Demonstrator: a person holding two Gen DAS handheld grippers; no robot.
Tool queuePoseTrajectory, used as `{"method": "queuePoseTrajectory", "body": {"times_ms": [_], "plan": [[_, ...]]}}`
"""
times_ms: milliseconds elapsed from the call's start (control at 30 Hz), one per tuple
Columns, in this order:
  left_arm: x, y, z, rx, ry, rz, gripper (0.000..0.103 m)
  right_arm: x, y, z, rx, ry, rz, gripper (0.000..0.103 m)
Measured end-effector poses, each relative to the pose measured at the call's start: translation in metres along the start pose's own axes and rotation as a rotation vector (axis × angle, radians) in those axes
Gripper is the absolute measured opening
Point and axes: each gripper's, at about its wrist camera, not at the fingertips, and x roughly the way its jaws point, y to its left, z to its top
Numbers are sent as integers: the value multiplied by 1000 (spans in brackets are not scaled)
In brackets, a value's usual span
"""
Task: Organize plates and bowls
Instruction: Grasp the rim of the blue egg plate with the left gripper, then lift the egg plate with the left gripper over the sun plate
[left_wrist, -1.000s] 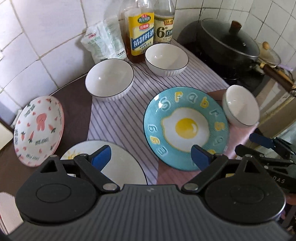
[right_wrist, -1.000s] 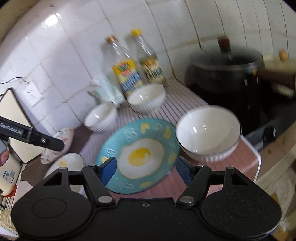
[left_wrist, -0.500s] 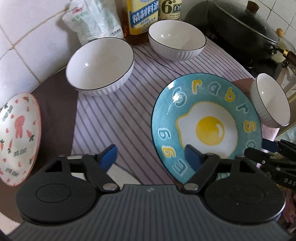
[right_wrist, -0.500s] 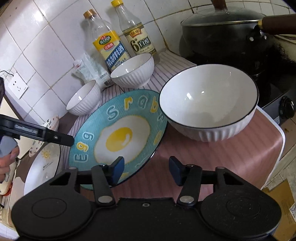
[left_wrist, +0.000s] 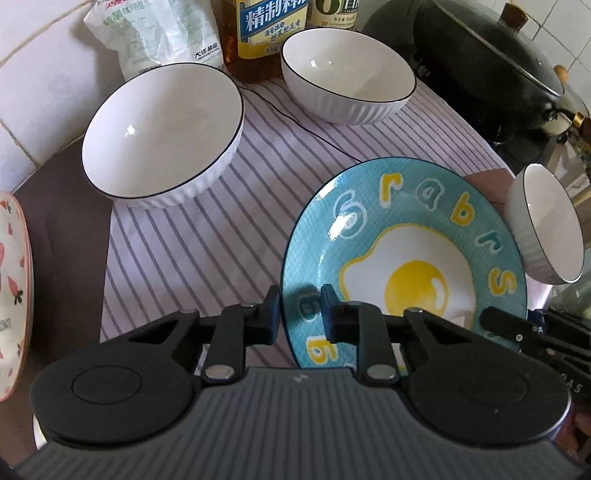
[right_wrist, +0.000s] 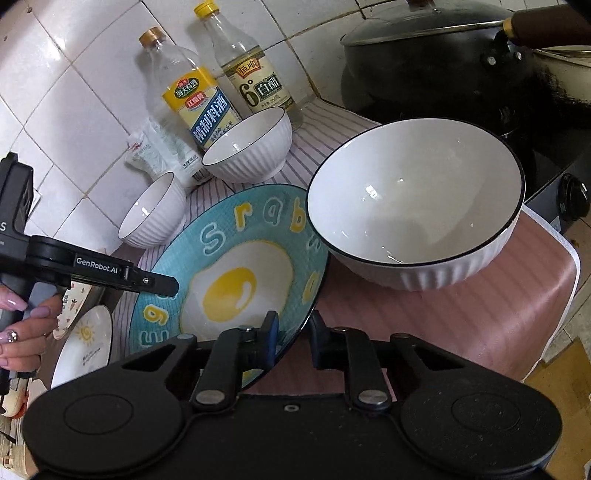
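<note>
A blue plate with a fried-egg picture (left_wrist: 406, 258) (right_wrist: 236, 266) lies on the striped cloth. My left gripper (left_wrist: 300, 317) is shut on its near left rim. My right gripper (right_wrist: 293, 338) is shut on its opposite rim, one finger above and one below. It also shows in the left wrist view (left_wrist: 517, 328). Three white ribbed bowls stand around: one at the back left (left_wrist: 162, 133) (right_wrist: 151, 210), one at the back (left_wrist: 347, 74) (right_wrist: 247, 147), one right of the plate (left_wrist: 543, 229) (right_wrist: 413, 199).
A pink patterned plate (left_wrist: 11, 288) and a white sun plate (right_wrist: 83, 343) lie at the left. Two bottles (right_wrist: 188, 92) (right_wrist: 251, 74) and a white bag (left_wrist: 151, 33) stand against the tiled wall. A black lidded wok (right_wrist: 461, 62) sits on the stove at the right.
Both grippers have moved in and closed from open onto opposite rims of the blue egg plate.
</note>
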Motion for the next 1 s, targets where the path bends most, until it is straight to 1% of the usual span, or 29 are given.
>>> {"method": "queuePoseTrajectory", "body": {"times_ms": [100,200,333,467,567,833,1000], "plan": [[0,3,-1,-28,2,-14,21,1,1,-1,2,-11,-5,22],[2,6,2,-78,30,-26,21,1,3,0,-3,-11,-16,22],[2,7,4,-94,58,-18,21,3,5,7,-20,27,-20,23],[-3,15,2,-111,79,-29,21,3,9,9,-37,50,6,23],[-11,24,-3,-143,85,-49,21,2,14,8,-57,70,27,23],[-47,36,-15,-174,49,-76,21,-8,24,12,-81,73,101,23],[-72,42,-26,-207,11,-91,21,-22,38,20,-133,67,133,23]]}}
